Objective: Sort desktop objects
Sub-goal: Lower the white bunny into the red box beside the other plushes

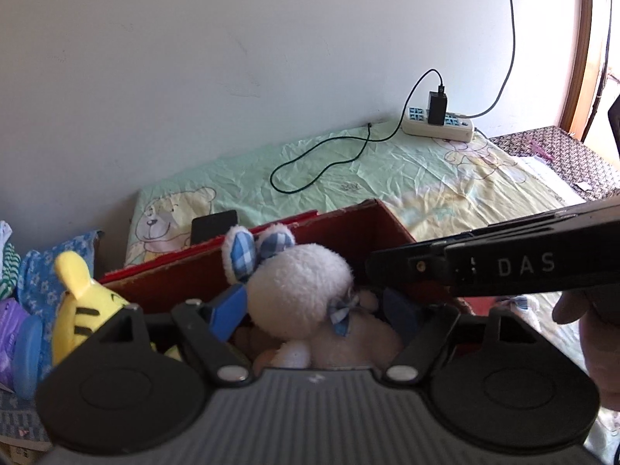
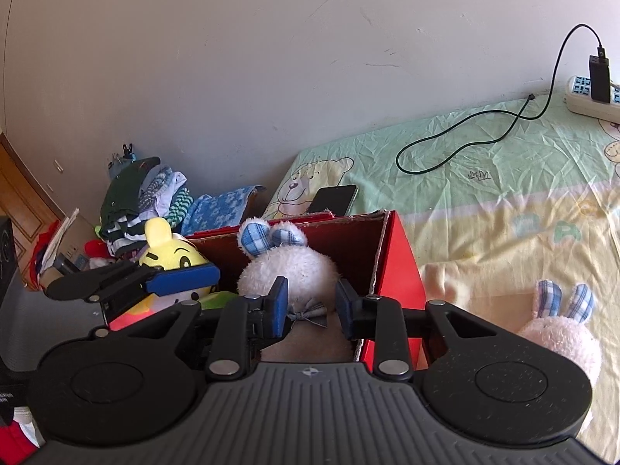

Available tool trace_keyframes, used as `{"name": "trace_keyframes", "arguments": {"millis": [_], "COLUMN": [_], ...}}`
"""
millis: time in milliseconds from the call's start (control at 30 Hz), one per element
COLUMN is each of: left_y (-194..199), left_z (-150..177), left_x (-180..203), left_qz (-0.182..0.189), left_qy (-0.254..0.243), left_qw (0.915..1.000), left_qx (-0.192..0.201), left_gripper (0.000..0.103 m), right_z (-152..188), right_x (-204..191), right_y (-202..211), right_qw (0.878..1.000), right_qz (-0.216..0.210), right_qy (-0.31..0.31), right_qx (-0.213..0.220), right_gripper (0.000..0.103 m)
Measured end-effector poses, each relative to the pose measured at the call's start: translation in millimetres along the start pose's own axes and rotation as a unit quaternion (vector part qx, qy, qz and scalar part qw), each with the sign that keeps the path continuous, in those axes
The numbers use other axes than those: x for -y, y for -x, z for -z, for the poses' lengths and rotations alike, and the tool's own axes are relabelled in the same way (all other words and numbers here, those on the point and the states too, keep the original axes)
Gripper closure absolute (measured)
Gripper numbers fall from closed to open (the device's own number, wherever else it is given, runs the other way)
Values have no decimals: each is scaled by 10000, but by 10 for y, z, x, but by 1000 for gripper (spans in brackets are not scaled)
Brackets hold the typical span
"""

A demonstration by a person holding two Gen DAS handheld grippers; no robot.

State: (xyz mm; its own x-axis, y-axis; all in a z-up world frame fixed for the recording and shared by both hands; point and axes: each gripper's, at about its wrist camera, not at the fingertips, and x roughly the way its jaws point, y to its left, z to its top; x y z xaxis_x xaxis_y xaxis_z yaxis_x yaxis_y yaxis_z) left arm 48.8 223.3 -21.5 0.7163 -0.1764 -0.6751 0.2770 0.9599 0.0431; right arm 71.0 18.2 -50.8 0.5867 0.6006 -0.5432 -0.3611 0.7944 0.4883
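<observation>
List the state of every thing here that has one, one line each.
Red box: upright, top open.
White bunny: upright in the box.
Pink bunny: lying on the sheet, outside the box.
Phone: screen dark, flat on the sheet.
Charger: plugged into power strip; cable free end loose.
Left gripper: open, fingers either side of the white bunny.
Right gripper: fingers narrowly apart around its bow tie; grip unclear.

Red box (image 2: pixel 399 267) crowded by white rabbit (image 2: pixel 286 271); bedsheet (image 2: pixel 484 209) beside it lies open.
</observation>
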Motion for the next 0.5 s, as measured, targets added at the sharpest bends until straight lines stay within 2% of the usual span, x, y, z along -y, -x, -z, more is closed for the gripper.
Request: {"name": "trace_keyframes", "arguments": {"millis": [67, 167, 500], "left_y": [-25, -123, -195], "left_z": [3, 8, -12], "left_x": [14, 40, 40], "left_qz": [123, 106, 30], "left_qy": [49, 98, 304], "left_qw": [9999, 9997, 9992], "left_qx": [-39, -177, -270], "left_gripper": [27, 31, 26], "right_z": [18, 43, 172], "right_x": [14, 44, 113], "right_y": [30, 88, 286], "right_qw": [10000, 9996, 9981], "right_qz": [-23, -67, -33], "right_qy": [-87, -234, -535], "right_qx": [28, 112, 290], "right_gripper": [72, 72, 72]}}
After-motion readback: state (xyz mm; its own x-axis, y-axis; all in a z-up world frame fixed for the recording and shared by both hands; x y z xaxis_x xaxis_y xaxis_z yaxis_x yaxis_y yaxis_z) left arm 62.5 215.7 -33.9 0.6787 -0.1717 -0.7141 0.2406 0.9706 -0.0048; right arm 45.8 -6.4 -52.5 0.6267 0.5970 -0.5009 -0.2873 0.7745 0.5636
